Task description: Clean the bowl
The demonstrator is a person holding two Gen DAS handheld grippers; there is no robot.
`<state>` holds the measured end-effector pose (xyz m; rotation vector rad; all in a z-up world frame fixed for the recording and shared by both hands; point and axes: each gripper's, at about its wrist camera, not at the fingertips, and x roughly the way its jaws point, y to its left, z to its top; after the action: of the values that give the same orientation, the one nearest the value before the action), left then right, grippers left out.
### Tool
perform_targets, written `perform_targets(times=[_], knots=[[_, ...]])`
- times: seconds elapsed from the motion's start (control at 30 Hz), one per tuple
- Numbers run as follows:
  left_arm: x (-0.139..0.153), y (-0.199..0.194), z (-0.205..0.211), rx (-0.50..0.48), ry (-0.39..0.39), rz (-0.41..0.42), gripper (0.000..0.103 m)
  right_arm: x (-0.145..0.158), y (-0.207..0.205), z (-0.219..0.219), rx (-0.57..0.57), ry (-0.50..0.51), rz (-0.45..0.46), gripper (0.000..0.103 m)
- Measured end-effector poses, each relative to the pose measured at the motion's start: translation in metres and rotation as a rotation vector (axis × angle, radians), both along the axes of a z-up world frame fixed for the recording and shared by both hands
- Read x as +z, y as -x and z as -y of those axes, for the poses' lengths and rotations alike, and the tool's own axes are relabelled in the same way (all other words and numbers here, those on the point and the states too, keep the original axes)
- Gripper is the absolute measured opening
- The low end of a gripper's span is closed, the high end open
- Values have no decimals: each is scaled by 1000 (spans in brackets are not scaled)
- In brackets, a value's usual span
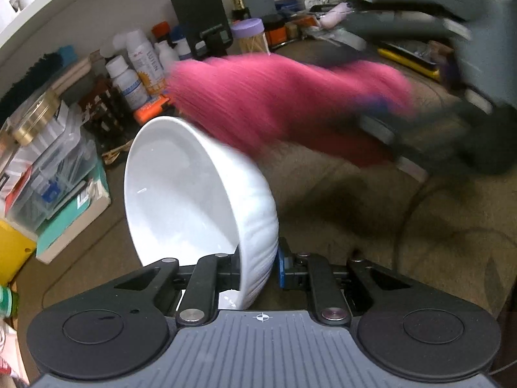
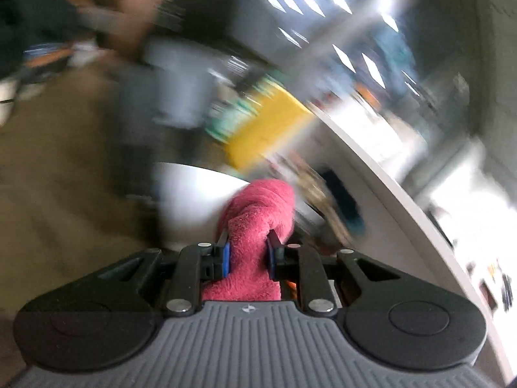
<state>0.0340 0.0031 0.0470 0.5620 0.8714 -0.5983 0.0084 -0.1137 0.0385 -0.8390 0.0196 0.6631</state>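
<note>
1. Brown tabletop (image 1: 323,200) is crowded along its far edge with pill bottles (image 1: 135,71) and plastic boxes (image 1: 48,174)
2. Left gripper (image 1: 258,268) clamps the tilted white bowl (image 1: 194,194) by its rim
3. Right gripper (image 2: 248,252) pinches a pink cloth (image 2: 258,213), blurred, against the bowl's upper edge

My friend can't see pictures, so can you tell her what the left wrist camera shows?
The left gripper is clamped on the wall of a white bowl, holding it tipped on its side. A blurry pink cloth, held by the right gripper, sweeps at the bowl's far rim. Bottles and boxes crowd the table behind.
</note>
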Motion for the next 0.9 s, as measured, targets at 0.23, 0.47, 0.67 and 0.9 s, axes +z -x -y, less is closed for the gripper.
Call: perform_targets(times=[0.23, 0.47, 0.67, 0.9], knots=[[-7, -11, 2, 13, -49, 62, 72, -32, -39, -9, -98, 16, -18, 21], [-8, 11, -3, 84, -63, 56, 62, -37, -27, -6, -68, 43, 39, 21], [-10, 20, -5, 117, -160, 87, 29, -36, 5, -9, 58, 93, 79, 21], [-11, 6, 6, 117, -162, 55, 26, -32, 39, -10, 117, 145, 125, 21]])
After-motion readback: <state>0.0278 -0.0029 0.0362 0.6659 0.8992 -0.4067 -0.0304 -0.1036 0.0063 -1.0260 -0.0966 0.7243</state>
